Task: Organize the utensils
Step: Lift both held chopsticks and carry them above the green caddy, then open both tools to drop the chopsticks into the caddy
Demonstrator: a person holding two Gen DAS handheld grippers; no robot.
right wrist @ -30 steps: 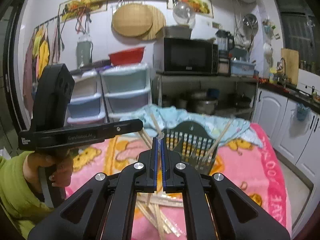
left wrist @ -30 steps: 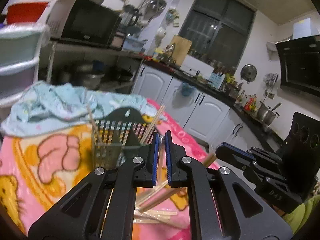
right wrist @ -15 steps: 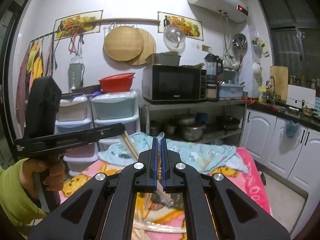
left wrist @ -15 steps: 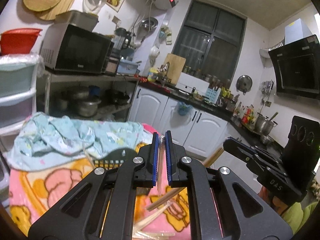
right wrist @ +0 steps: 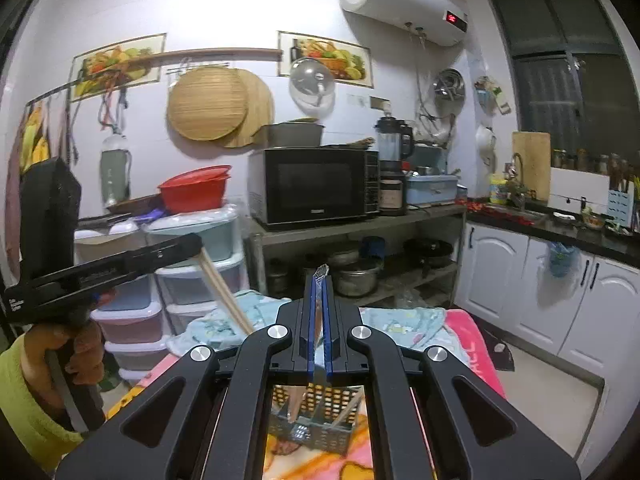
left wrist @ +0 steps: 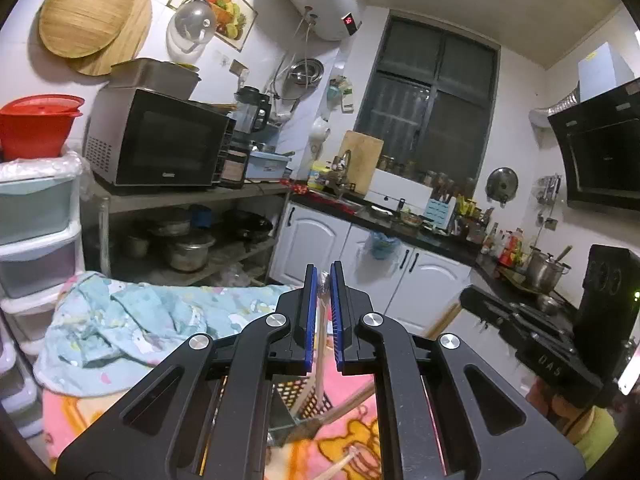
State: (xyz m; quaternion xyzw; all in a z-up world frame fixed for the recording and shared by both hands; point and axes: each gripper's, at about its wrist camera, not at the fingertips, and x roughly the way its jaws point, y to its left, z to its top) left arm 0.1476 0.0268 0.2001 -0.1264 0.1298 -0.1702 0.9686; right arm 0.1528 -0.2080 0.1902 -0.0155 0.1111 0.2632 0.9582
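My left gripper [left wrist: 323,280] is shut on a pair of wrapped wooden chopsticks [left wrist: 320,344] that hang down between its blue pads. It also shows in the right wrist view [right wrist: 196,246], with the chopsticks [right wrist: 224,292] slanting down from it. My right gripper [right wrist: 319,280] is shut on another wrapped pair of chopsticks [right wrist: 318,312]; its plastic tip sticks out above the pads. It also shows in the left wrist view [left wrist: 466,300]. A dark slotted utensil basket [right wrist: 316,420] with chopsticks in it stands below both grippers on the pink blanket [right wrist: 472,340].
A light blue cloth [left wrist: 120,328] lies bunched at the blanket's far edge. Behind stand plastic drawers [right wrist: 200,280], a metal rack with a microwave [right wrist: 312,184] and pots, and white cabinets [right wrist: 540,288] at right.
Both grippers have risen well above the basket and tilted up, each still holding its chopsticks. The basket and loose chopsticks have dropped to the bottom of both views.
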